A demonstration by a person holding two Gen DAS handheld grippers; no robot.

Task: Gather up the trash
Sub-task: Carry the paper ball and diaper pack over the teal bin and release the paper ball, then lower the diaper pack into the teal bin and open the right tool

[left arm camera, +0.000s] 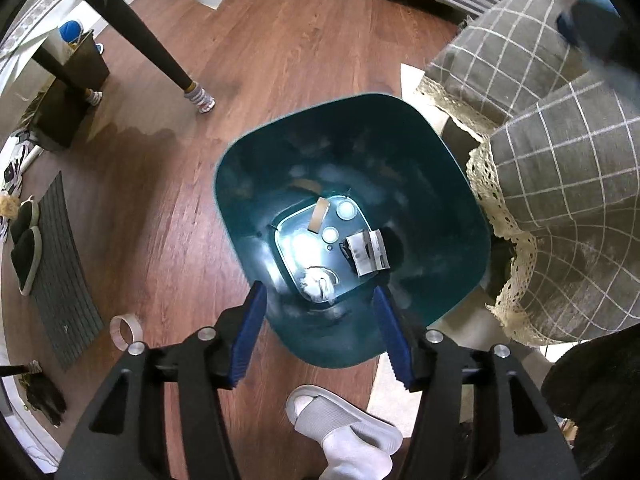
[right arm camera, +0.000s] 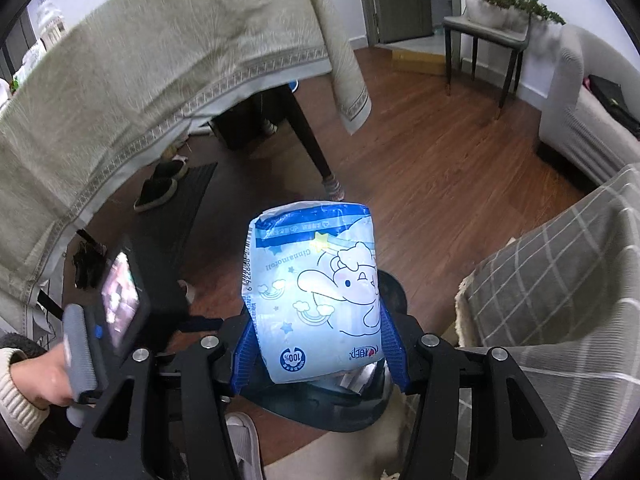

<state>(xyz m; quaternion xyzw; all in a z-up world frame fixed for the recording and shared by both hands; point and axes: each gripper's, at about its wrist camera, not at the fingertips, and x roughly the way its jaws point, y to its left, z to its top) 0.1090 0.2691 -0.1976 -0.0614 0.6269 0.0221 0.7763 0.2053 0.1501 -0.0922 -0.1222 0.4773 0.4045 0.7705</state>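
Wood floor (left arm camera: pixel 304 60): dark mat (left arm camera: pixel 60 272) and tape roll (left arm camera: pixel 126 332) at left, checked cloth (left arm camera: pixel 560 184) at right. Centre, the teal bin (left arm camera: pixel 248 184) holds a crumpled tissue (left arm camera: pixel 318 284), a small box (left arm camera: pixel 368 254) and two caps (left arm camera: pixel 338 222); the left gripper (left arm camera: pixel 320 300) hangs spread and empty over its near rim. The right gripper (right arm camera: pixel 318 344) pinches a blue tissue pack (right arm camera: pixel 316 292) above the bin, open floor beyond.

Below my left claw, the brown wood-plank floor (left arm camera: pixel 288 60) carries a dark teal waste bin (left arm camera: pixel 240 184), standing upright and open-topped. Also resting on these boards are a roll of clear tape (left arm camera: pixel 126 331), a dark ribbed mat (left arm camera: pixel 64 272) bearing a pair of dark slippers (left arm camera: pixel 25 240), and a sock-capped table leg (left arm camera: pixel 199 98).
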